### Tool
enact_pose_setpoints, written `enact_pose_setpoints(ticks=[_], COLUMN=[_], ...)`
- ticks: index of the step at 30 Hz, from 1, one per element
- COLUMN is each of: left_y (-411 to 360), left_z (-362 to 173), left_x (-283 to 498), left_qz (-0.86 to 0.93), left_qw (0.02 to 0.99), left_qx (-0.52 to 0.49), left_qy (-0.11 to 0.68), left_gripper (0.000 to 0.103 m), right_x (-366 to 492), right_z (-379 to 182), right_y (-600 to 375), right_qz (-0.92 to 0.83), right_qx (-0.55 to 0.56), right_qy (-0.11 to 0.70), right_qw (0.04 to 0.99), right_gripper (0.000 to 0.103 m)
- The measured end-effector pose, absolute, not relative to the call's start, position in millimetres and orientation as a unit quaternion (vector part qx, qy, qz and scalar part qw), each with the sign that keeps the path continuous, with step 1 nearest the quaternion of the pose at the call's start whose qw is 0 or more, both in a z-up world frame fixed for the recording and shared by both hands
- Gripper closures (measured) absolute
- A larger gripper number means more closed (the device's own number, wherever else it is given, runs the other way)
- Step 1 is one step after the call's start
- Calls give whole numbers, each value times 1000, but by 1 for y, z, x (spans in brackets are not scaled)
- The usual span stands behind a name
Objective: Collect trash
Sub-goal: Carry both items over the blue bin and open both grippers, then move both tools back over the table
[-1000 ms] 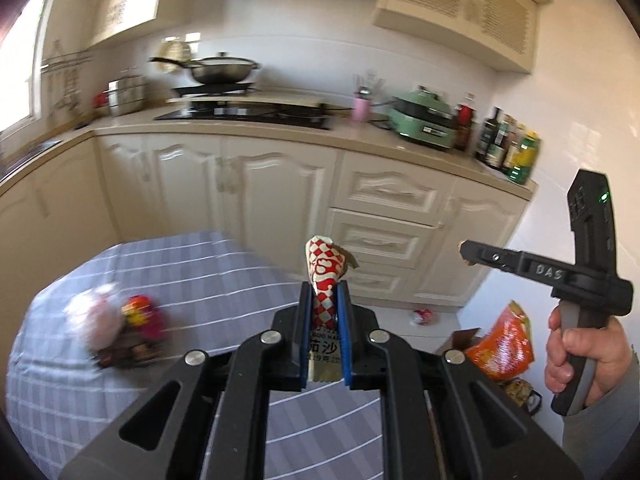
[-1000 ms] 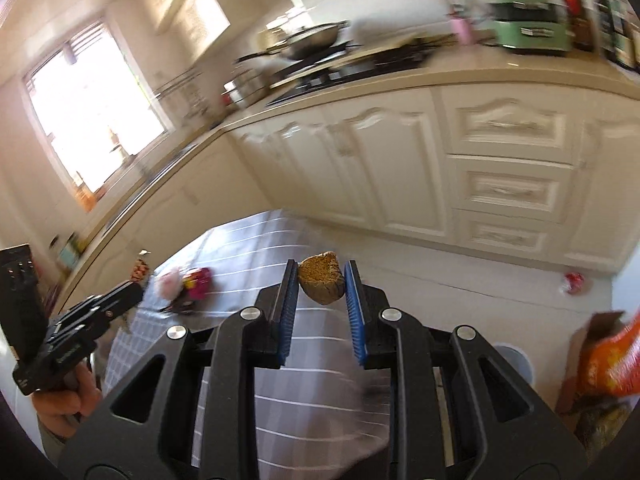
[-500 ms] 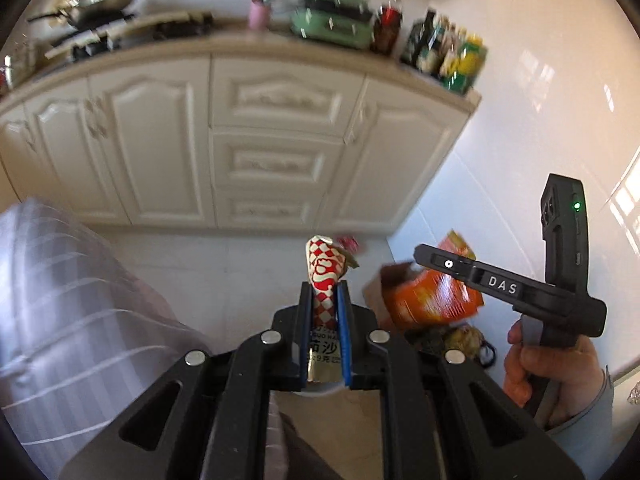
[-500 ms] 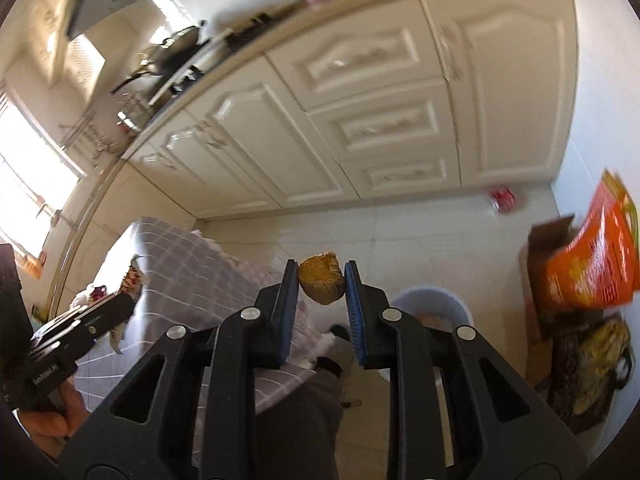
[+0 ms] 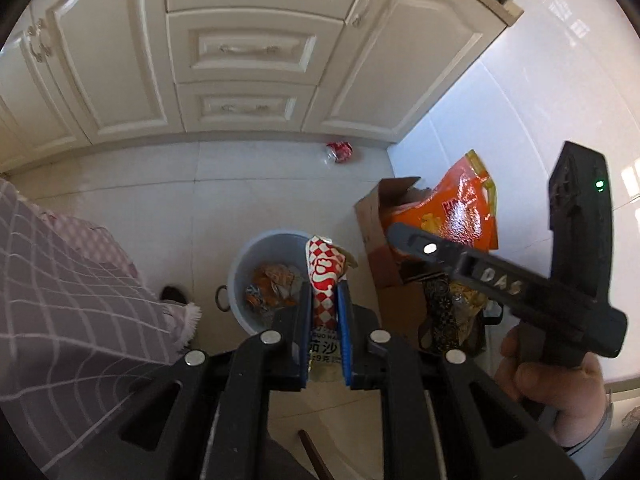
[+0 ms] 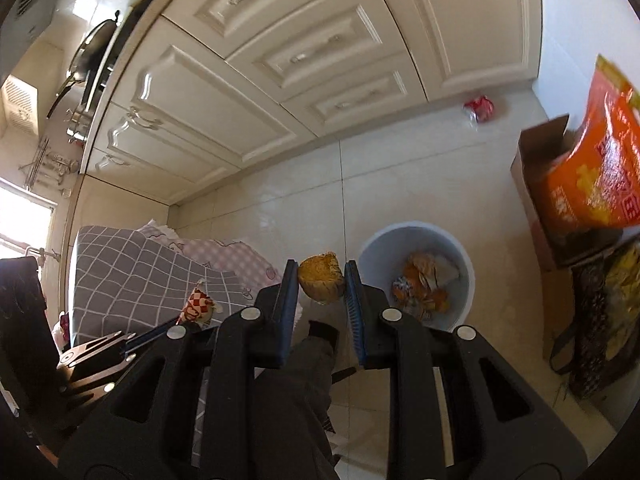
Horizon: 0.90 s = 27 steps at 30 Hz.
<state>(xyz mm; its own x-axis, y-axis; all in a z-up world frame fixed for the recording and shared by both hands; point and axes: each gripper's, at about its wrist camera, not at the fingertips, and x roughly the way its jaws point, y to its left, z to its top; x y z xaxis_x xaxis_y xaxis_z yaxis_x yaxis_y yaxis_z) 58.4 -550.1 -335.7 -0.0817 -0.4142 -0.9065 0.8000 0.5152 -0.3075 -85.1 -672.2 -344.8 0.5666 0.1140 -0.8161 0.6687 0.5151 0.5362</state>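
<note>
Bin stands between tablecloth and cardboard box.

We see the tiled floor carrying a grey bin, a cardboard box and a red can.

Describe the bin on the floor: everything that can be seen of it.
The bin is a round, pale blue-grey tub, apparently plastic, standing upright and open on the tiled floor, no lid in sight. A small dark ring sits on its outer wall. Inside lie crumpled orange and white wrappers, filling only the bottom. A cardboard box stands to its right, the checked cloth to its left. Neither claw touches it.
</note>
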Motion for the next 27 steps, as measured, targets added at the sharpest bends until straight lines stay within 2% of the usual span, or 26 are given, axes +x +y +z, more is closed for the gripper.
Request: enact_pose_setpoints(ticks=[1,2,3,4,5,7,8,9,10,13,27], left_y=[-552,-554,-555,-555,-553,-550,-547,-546,-545,-538,-507], left_z=[-339,-342,-345,-344,-343,-337,-334,-331,-328,-315,-264], left_x=[59,60,61,62,63,65,68,70,71,74,62], left_qz=[-461,-454,-447,-443,-438,-427,-422,-419,-416,-410,-434], left_qw=[652,650,651,653,659,674,680,684,689,708,730], left_qx=[171,180,184,185,189,196,196,196,196,192,170], left_qy=[577,582,585,585,582,570,566,564,561,542,499], left_gripper=[82,61,38,31,24,20,17,16,15,9,9], right_x=[-83,-82,-83,-85,-89,-93,-95,-96,-97,-100,-93], right_z=[-350,-354,-357,-359,-358,-356,-355,-355,-354,-349,-308], right_y=[-673,-674,-676,-678,-679,-681,-681,-682,-683,-683,-662], right_qz=[-185,-193,-197,-202,-212,-221,-225,-230,-237,-249,-248], right_qx=[456,453,454,460,464,464,467,468,466,461,427], right_qy=[439,445,446,442,432,424,422,420,418,416,414], right_qw=[752,748,746,743,744,746,744,743,743,743,765], right_gripper=[77,77,65,46,19,19,15,8,6,6,6])
